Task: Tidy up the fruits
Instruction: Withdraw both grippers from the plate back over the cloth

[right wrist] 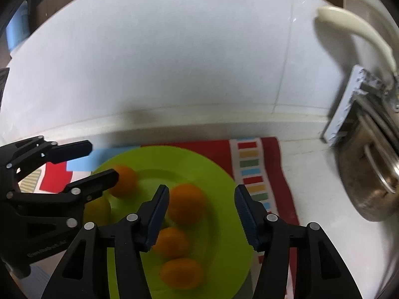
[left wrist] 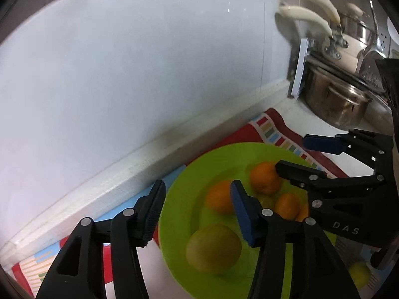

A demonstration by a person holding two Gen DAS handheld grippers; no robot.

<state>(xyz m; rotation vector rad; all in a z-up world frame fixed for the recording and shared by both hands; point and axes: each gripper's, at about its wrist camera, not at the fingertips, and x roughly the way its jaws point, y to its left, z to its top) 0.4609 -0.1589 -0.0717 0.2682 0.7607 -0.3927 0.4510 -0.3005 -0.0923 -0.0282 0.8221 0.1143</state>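
1. Left wrist view:
   - Left gripper (left wrist: 197,204) over the near-left rim of the plate (left wrist: 179,199), jaws parted, nothing between the pads – only plate and mat behind the gap.
   - Green plate on a striped mat (left wrist: 271,134), close to the white wall.
   - On the plate: a yellow-green fruit (left wrist: 214,248) nearest the camera, an orange (left wrist: 219,196) partly behind the blue pad, a second orange (left wrist: 264,178) further back, a third (left wrist: 286,205) to the right.
   - Right gripper (left wrist: 290,153) reaching in from the right, jaws apart, lower finger at the second orange (touching or just in front – cannot tell).
   - Steel pot (left wrist: 334,99) on the counter beyond the mat, cream handles above it.

2. Right wrist view:
   - Right gripper (right wrist: 200,214) over the plate (right wrist: 224,186), jaws parted, holding nothing; one orange (right wrist: 185,205) seen in the gap, beside the left pad, no squeeze visible.
   - Two more oranges (right wrist: 170,243) (right wrist: 182,272) lower down, another (right wrist: 126,179) at the far left, next to the tip of the left gripper (right wrist: 101,162).
   - Yellow-green fruit (right wrist: 98,210) half hidden behind that gripper's lower finger.
   - Left gripper empty, jaws apart.
   - All fruit blurred.
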